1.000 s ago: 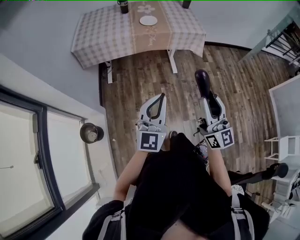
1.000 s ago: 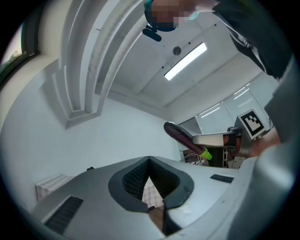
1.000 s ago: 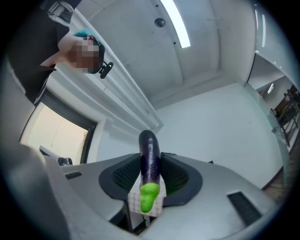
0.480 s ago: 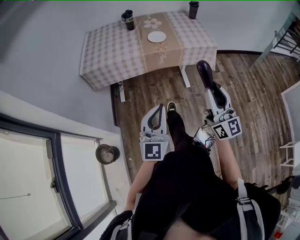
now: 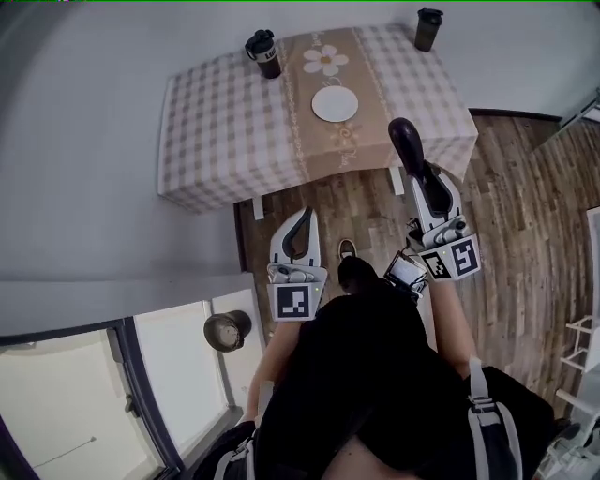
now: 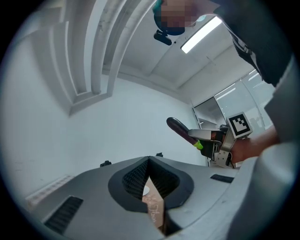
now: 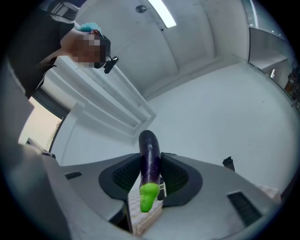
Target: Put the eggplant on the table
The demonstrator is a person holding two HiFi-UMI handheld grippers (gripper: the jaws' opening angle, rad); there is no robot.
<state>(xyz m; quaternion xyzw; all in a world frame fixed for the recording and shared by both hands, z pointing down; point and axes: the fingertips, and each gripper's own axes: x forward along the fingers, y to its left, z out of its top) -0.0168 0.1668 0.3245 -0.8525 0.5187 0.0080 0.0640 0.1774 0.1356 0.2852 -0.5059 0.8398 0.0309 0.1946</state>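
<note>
The table (image 5: 216,122) wears a checked cloth with a brown runner and stands against the wall ahead of me. A dark purple eggplant (image 5: 406,145) with a green stem sticks out of my right gripper (image 5: 419,171), whose jaws are shut on it near the stem end. In the head view its tip overlaps the table's near edge. The right gripper view shows the eggplant (image 7: 149,145) upright between the jaws of the right gripper (image 7: 151,161). My left gripper (image 5: 306,214) is shut and holds nothing, over the floor short of the table. The left gripper view also catches the eggplant (image 6: 180,130).
On the table are a white plate (image 5: 335,103) on the runner and two dark cups (image 5: 263,52) (image 5: 427,28) at the back. A round dark pot (image 5: 228,330) sits by the window at lower left. Wooden floor (image 5: 525,216) runs to the right.
I have walked closer to the table, which now fills more of the head view. The right gripper carried the eggplant forward until it overlaps the table's edge. Both grippers stay shut.
</note>
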